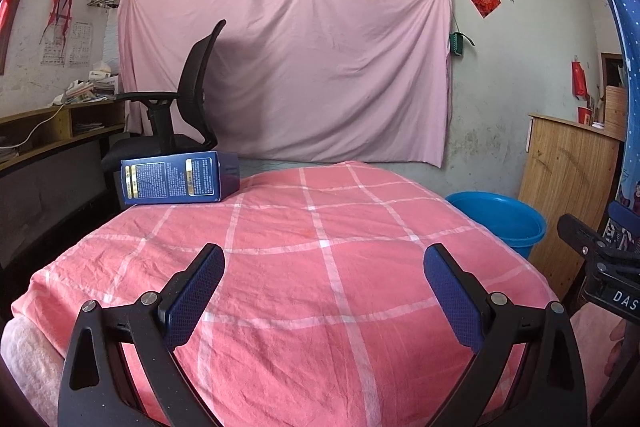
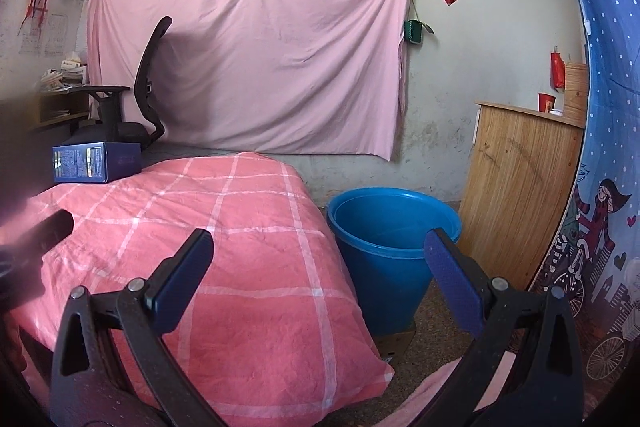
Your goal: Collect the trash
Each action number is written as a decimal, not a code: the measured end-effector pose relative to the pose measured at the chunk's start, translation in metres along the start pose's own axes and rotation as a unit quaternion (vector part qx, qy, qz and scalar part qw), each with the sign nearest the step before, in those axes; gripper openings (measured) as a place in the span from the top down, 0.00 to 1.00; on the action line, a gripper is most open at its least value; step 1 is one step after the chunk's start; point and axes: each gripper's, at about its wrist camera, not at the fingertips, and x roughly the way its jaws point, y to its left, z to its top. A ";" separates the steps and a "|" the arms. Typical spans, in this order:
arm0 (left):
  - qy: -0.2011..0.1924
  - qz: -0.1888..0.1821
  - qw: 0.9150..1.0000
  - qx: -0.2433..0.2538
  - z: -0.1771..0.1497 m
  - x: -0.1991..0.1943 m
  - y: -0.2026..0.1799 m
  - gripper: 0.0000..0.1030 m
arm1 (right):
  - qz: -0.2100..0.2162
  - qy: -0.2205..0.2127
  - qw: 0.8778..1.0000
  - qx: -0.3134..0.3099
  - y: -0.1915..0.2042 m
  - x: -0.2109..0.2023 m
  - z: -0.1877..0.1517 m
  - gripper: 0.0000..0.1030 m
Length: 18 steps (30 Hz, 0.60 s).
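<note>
While both grippers hang over the near end of the pink checked blanket [image 1: 320,267], neither one has anything in it: the left gripper [image 1: 324,267] has its jaws spread wide with bare blanket showing between the blue pads, and the right gripper [image 2: 318,255] is just as wide apart, nothing between its fingers either. Using the blanket as the reference: the blue box [image 1: 178,178] lies on its side at the blanket's far left corner, right at the edge, its end poking a bit past the fabric. Just beyond that corner is a black office chair [image 1: 180,99]. Off the blanket's right edge, down on the floor, stands a blue bucket [image 2: 390,247], mouth open and facing up, just beside the blanket's drop-off. Right of the bucket is a wooden cabinet [image 2: 516,187]. Whole middle of the blanket between the grippers and the box is flat, uncluttered cloth. Behind the blanket's far edge a pink sheet [image 1: 300,67] hangs on the wall
</note>
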 end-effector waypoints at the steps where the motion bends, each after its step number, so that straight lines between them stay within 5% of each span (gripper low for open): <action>1: 0.002 -0.002 1.000 0.000 -0.001 0.001 0.000 0.05 | -0.002 -0.001 1.000 -0.001 0.001 0.000 -0.001 0.00; 18: -0.028 0.013 0.999 -0.022 0.003 -0.014 0.002 0.05 | 0.007 -0.013 1.000 0.012 -0.005 0.001 -0.004 0.00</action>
